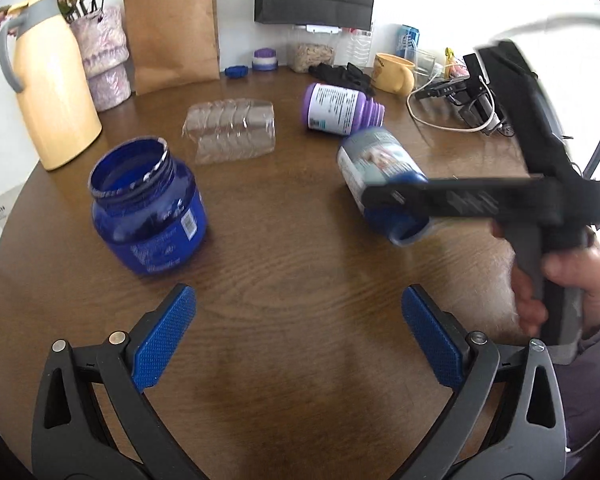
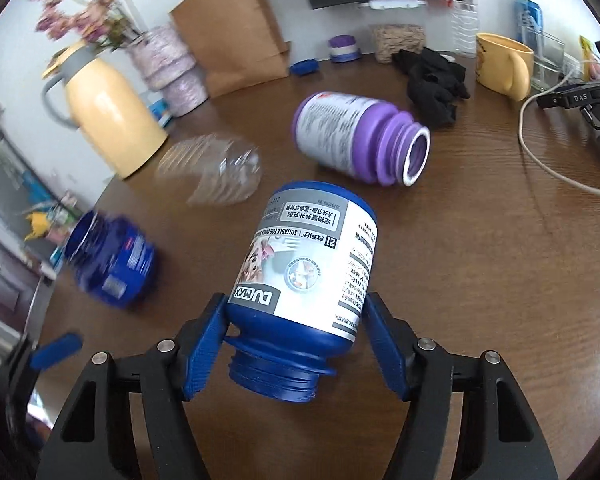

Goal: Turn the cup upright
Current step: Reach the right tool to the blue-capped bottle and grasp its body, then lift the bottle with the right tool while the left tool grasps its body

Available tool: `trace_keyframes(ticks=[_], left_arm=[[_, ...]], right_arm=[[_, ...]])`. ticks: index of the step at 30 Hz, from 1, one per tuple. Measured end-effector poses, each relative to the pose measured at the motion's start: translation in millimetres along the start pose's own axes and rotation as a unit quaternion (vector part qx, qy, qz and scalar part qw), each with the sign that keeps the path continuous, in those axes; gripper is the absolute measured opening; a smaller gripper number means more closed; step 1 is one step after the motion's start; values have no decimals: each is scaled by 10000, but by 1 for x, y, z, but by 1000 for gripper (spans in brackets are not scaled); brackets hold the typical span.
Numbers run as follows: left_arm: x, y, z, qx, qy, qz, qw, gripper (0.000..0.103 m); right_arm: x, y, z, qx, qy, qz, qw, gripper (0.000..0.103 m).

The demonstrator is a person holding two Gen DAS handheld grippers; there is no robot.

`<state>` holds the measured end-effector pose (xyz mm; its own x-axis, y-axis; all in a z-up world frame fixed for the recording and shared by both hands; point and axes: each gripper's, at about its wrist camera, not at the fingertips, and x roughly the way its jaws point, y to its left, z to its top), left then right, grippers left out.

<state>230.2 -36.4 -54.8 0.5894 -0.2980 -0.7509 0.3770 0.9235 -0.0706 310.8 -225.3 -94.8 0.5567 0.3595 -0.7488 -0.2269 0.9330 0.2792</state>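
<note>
My right gripper (image 2: 296, 344) is shut on a blue jar with a white label (image 2: 306, 264), held above the table, tilted, its open threaded mouth toward the camera. The same jar (image 1: 380, 176) shows in the left wrist view, gripped by the right gripper (image 1: 392, 204). My left gripper (image 1: 300, 332) is open and empty over the near table. A dark blue open jar (image 1: 148, 204) stands upright at the left, also in the right wrist view (image 2: 112, 264). A purple jar (image 1: 340, 110) (image 2: 356, 140) lies on its side. A clear plastic jar (image 1: 232, 130) (image 2: 216, 172) lies on its side.
A yellow thermos (image 1: 48, 92), a flower vase (image 1: 104, 60) and a paper bag (image 1: 172, 28) stand at the back left of the round wooden table (image 1: 300, 264). A yellow mug (image 2: 504, 66), black cloth (image 2: 436, 76), cables and a black device (image 2: 572, 100) lie at the back right.
</note>
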Motion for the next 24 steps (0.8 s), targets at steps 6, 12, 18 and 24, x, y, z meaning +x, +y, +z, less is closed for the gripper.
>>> trace_keyframes(ticks=[6,12,18,24], left_arm=[[-13,-7,-7,190,-46,22,9998,101],[-19,-20,-10,424,-144,-195,9988,101],[-12,-33,-20,916,-21,-162,9957,101],[10,-33,-21,1088,261,-13,9937,103]], right_arm=[[-33,6,-57,-562,113,706,9959,71],[-51,14,-93,-1020,205,1281,9863,72],[-54,17,-99,-1284,206,1415,9814,72],[-50,8,-94,-1193,179,1453,9820,72]])
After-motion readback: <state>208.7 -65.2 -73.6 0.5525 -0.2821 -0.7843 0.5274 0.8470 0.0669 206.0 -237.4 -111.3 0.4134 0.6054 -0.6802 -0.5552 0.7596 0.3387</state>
